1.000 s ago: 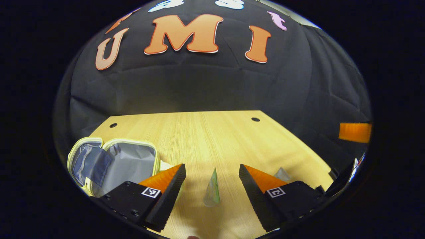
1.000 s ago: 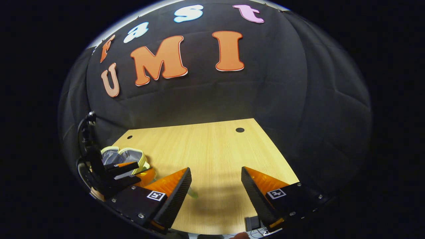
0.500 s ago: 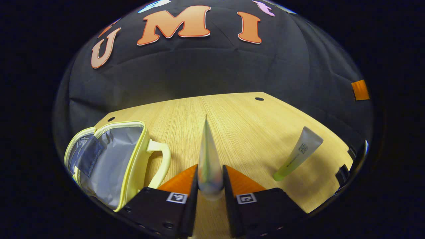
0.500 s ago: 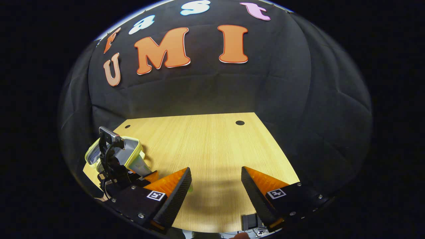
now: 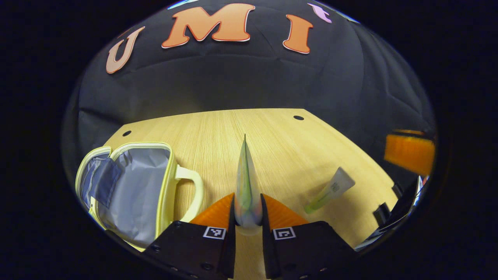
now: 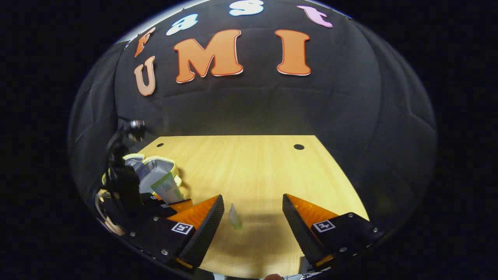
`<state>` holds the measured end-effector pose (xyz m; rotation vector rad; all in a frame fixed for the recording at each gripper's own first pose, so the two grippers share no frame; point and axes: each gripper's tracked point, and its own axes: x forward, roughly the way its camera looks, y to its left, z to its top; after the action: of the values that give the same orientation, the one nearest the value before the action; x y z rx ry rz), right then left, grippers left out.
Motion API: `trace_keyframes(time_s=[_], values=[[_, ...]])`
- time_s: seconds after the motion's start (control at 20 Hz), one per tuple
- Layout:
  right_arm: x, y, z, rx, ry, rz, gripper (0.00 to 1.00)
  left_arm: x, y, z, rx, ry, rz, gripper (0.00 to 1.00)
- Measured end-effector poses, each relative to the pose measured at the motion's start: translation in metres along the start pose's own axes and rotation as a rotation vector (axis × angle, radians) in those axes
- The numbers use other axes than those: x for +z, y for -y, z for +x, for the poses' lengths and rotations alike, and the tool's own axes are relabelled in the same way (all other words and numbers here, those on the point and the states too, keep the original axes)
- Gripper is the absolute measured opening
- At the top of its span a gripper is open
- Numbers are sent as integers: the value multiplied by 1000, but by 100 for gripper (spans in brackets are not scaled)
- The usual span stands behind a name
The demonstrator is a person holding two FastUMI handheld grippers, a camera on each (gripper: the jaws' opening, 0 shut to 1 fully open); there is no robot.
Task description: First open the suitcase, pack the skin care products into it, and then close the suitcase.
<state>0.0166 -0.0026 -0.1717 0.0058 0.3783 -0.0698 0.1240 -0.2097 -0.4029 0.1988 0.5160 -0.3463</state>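
My left gripper (image 5: 247, 212) is shut on a skin care tube (image 5: 245, 182), seen edge-on and held above the table. The pale yellow suitcase (image 5: 128, 186) lies open at the left, showing its grey lining and its handle (image 5: 192, 192). A second tube (image 5: 328, 190) with a green end lies on the table to the right. In the right gripper view, my right gripper (image 6: 253, 217) is open above the table, and the second tube (image 6: 234, 216) lies between its fingers, farther off. At its left the left gripper (image 6: 165, 204) holds the tube (image 6: 167, 188) beside the suitcase (image 6: 155, 167).
The wooden table (image 5: 241, 132) has two small round holes (image 5: 298, 117) near its far edge. The black cloth wall rises right behind it. An orange part of the right gripper (image 5: 408, 149) shows at the right.
My left gripper closed on the first tube and lifted it off the table. The right gripper stayed open and shifted so the second tube came between its fingers.
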Motion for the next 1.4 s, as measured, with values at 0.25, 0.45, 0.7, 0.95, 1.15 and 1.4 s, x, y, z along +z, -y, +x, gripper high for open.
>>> trace_keyframes(time_s=[0.25, 0.45, 0.7, 0.95, 1.15, 1.4], values=[[-33, -20, 36, 40, -73, 25, 96, 28, -35, -46, 34, -18, -22, 29], [-68, -22, 58, 43, -157, 25, 96, 38, -73, -68, 80, -28, -6, 29], [-108, -23, 79, 46, -242, 4, 95, 36, -103, -80, 89, -34, -12, 29], [-118, -23, 91, 25, -267, -39, 61, 26, -116, -74, 73, -55, -49, 29], [-125, -23, 91, -1, -305, -63, 29, 25, -130, -72, 73, -60, -42, 29], [-90, -42, 75, 3, -323, -33, 30, 30, -160, -86, 64, -100, -67, 29]])
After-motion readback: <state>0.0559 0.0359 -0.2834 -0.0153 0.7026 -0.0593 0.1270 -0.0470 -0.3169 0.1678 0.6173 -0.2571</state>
